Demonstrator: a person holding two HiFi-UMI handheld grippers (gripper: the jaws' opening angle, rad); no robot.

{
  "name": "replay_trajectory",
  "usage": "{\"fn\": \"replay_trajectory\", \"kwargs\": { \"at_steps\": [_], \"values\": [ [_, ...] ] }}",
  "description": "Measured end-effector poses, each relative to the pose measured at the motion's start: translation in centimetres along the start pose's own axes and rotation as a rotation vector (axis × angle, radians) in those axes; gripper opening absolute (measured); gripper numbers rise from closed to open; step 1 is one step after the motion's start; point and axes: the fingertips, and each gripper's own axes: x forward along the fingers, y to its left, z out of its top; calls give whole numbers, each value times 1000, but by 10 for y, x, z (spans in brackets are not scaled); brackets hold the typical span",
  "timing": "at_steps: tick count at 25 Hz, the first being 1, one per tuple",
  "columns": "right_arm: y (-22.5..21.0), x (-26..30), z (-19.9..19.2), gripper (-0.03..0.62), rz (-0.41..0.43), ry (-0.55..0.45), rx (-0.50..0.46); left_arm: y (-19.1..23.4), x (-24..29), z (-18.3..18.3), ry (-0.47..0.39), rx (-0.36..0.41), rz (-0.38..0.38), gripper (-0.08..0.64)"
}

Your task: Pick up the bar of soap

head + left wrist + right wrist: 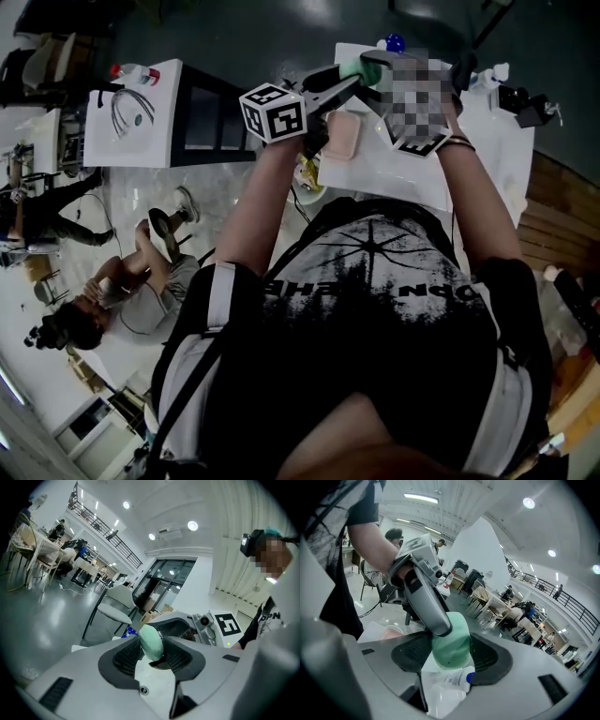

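A pale green bar of soap [151, 642] is held up in the air in front of the person, above the white table [412, 178]. My left gripper [153, 651] is shut on its two flat faces. My right gripper [451, 654] meets it from the opposite side, and its pads press on the narrow edges of the soap [451, 644]. One left finger [425, 597] lies across the face of the soap in the right gripper view. In the head view the soap [361, 67] shows at the tip of the left gripper [352, 80], while a mosaic patch hides most of the right gripper.
A pink soap dish [342, 134] lies on the white table below the grippers. A clear bottle with a blue cap [454, 681] stands nearby. A second white table with a coiled cable [131, 112] is at the left, and people sit on the floor [122, 291].
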Motion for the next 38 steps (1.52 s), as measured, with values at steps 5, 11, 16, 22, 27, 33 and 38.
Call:
{"fn": "replay_trajectory", "kwargs": {
  "at_steps": [5, 11, 16, 22, 27, 33, 38],
  "values": [
    [-4, -17, -2, 264, -26, -2, -11, -15, 7, 5, -11, 22, -10, 158],
    [-4, -31, -10, 264, -47, 5, 1, -28, 18, 1, 0, 33, -27, 158],
    [-3, -43, -14, 264, -65, 13, 6, -39, 24, 0, 6, 35, -46, 158],
    [-3, -64, -30, 262, -113, 34, 35, -57, 42, -6, 30, 48, -103, 158],
    [-6, -100, -54, 262, -161, 75, 74, -88, 72, -12, 68, 54, -174, 158],
    [-3, -143, -89, 262, -235, 126, 129, -126, 110, -29, 119, 73, -266, 156],
    [2, -159, -118, 262, -295, 178, 184, -139, 136, -48, 169, 81, -349, 156]
  ]
}}
